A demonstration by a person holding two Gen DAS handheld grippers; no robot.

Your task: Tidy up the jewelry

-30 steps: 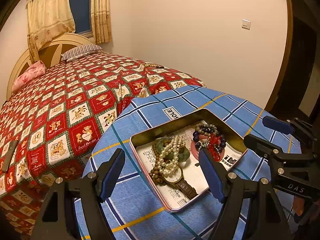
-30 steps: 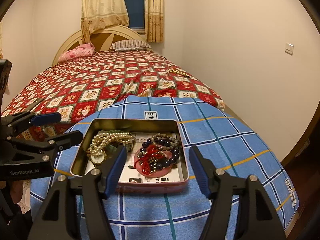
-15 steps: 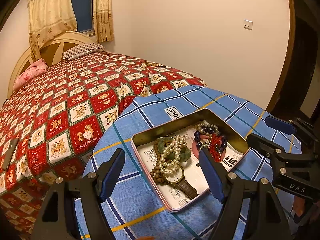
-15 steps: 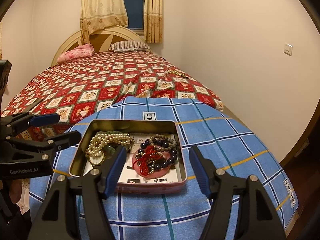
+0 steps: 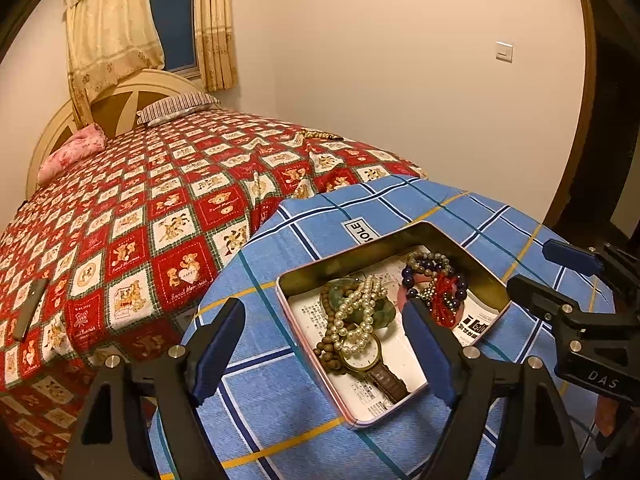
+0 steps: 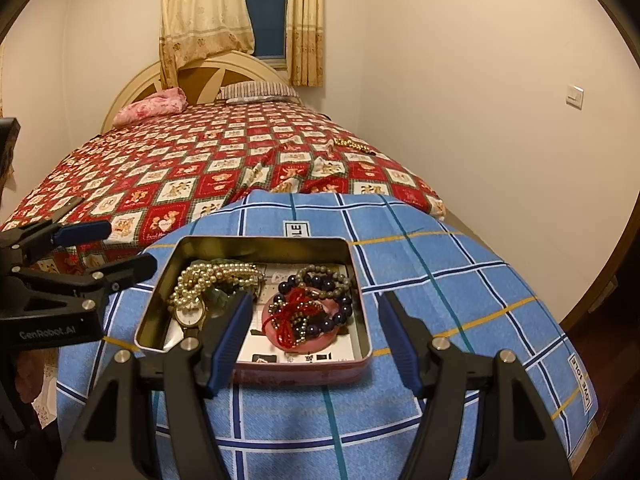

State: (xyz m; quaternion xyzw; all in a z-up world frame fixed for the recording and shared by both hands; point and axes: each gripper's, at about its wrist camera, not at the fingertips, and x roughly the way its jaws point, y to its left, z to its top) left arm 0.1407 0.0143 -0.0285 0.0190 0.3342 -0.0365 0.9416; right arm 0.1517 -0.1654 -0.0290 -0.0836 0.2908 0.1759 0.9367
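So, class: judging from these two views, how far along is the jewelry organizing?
Done: pearl strand, watch and beaded bracelets lie in the tin. In hand: nothing; left gripper and right gripper are open. Left: a bead string on the bed.

Warm, yellowish indoor light fills the room evenly, tinting the walls (image 6: pixel 460 80) cream, while the window (image 6: pixel 266 16) behind the curtains is dark blue. Both views are sharp in the middle, with the fisheye bending the bed (image 5: pixel 140 208) and door frame (image 5: pixel 586 80) and leaving black corners. Soft shadow lies inside the tin (image 6: pixel 256 246), whose metal wall gleams faintly.
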